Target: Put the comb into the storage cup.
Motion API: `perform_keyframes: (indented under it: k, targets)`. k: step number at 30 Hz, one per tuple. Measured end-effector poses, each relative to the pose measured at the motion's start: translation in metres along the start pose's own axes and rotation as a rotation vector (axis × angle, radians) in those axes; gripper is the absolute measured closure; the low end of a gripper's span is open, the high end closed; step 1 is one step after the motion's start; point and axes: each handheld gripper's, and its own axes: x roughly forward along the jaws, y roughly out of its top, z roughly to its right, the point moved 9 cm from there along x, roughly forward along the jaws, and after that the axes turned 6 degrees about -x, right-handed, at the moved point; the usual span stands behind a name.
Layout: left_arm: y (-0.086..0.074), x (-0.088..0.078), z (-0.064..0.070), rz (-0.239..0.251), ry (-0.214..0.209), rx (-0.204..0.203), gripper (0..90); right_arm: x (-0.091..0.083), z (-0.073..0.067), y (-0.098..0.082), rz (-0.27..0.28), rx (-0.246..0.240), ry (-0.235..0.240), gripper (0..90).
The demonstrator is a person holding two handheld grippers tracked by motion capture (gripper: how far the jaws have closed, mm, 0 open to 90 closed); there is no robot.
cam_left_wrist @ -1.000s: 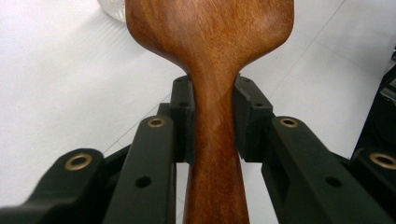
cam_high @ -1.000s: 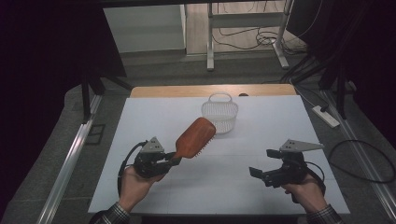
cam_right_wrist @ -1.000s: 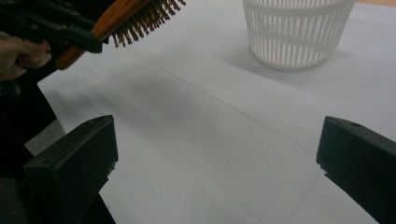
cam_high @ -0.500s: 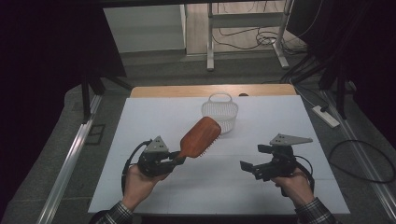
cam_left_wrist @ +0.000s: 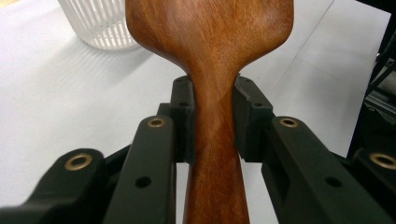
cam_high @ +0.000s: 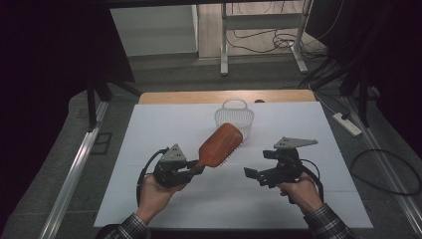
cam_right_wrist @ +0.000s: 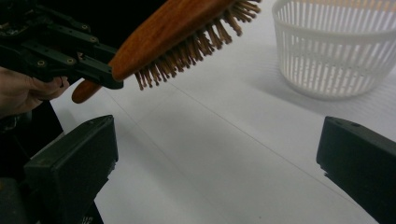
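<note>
On the white table (cam_high: 149, 149), your left gripper (cam_high: 191, 171) clamps the wooden hairbrush (cam_high: 221, 144) by its neck, bristles down, head toward the basket (cam_high: 234, 117) at 1 o'clock, so your open, empty right gripper (cam_high: 251, 174) can approach.

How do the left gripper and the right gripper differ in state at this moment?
The left gripper is shut on the wooden hairbrush at its handle neck, while the right gripper is open with nothing between its jaws. The left gripper lifts the brush towards the white basket; the right gripper points across towards the left one. Both are black, hand-held above the white table, each with a grey plate on top.
</note>
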Motion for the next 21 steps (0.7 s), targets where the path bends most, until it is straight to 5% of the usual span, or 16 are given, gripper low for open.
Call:
perform_keyframes:
  k: [15,21]
  targets:
    - [0.006,0.007,0.007,0.023,-0.026,-0.001,71.8,0.022,-0.004,0.021,0.011,0.056,0.041,0.0]
    - [0.009,0.01,0.011,0.032,-0.036,0.002,71.8,0.03,-0.002,0.027,-0.01,0.049,-0.009,0.0]
